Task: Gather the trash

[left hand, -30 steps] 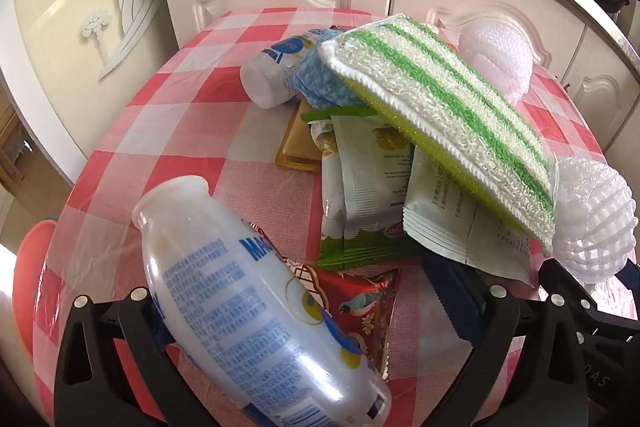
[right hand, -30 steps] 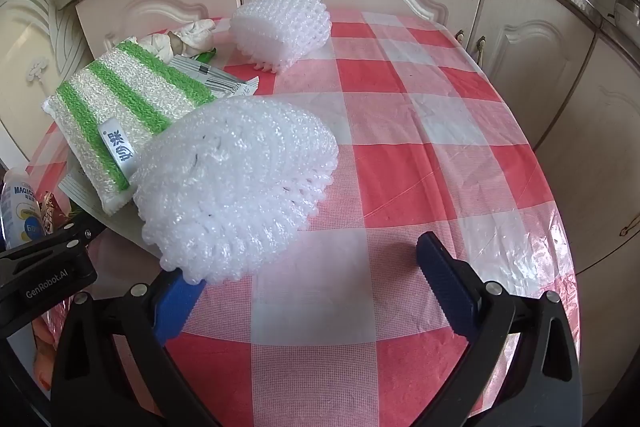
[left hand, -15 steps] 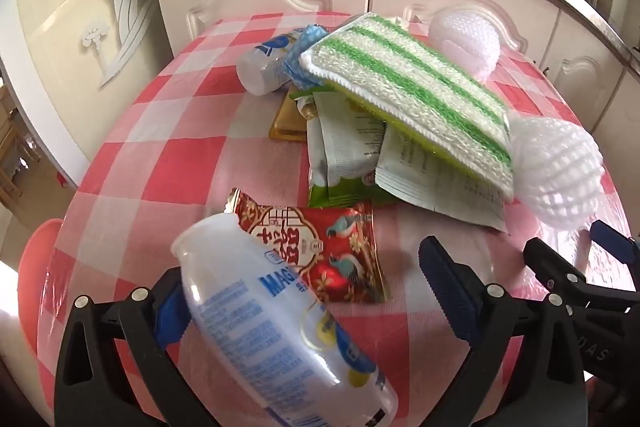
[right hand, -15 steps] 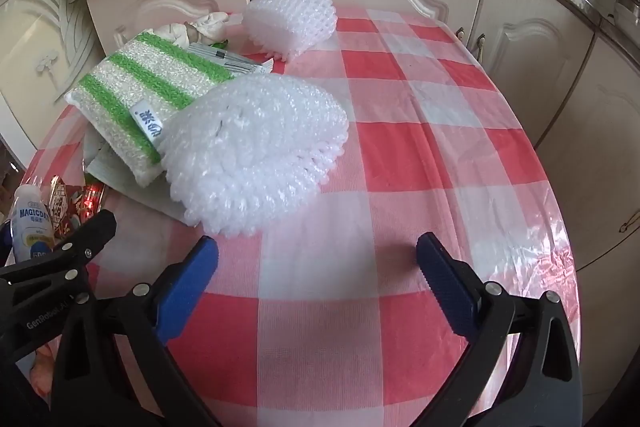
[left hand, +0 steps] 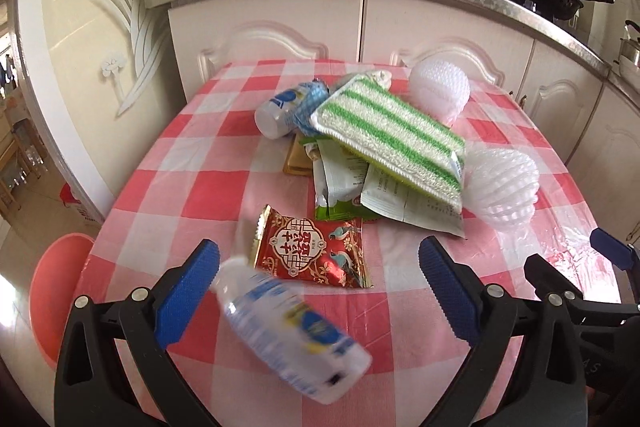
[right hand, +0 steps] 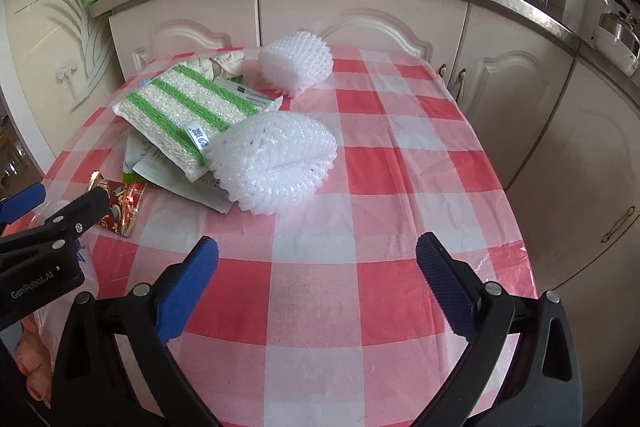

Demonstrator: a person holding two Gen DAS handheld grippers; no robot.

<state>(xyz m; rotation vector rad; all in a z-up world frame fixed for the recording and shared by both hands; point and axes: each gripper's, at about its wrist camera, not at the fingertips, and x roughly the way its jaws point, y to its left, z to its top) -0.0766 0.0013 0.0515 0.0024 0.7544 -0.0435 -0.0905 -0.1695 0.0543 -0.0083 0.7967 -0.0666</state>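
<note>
A white plastic bottle (left hand: 288,331) with blue print shows blurred between the wide-spread fingers of my left gripper (left hand: 316,291), which is open; neither pad visibly touches it. Beyond it a red snack wrapper (left hand: 316,255) lies flat on the checked tablecloth (left hand: 192,155). Farther back is a pile: a green-striped pad (left hand: 388,135), green-white sachets (left hand: 340,183) and a second bottle (left hand: 280,111). My right gripper (right hand: 316,287) is open over bare cloth, short of a white foam net (right hand: 272,163). Another foam net (right hand: 296,67) sits at the far edge.
White kitchen cabinets (right hand: 360,23) with a steel counter run behind the table. A pink round tub (left hand: 52,291) stands on the floor left of the table. The table's right edge (right hand: 516,227) drops off toward cabinet doors. My left gripper's arm (right hand: 60,227) shows at the right view's left side.
Both grippers have pulled back from the pile, which now looks smaller and farther. The bottle has slipped lower between the left fingers and is now motion-blurred, uncovering the red wrapper.
</note>
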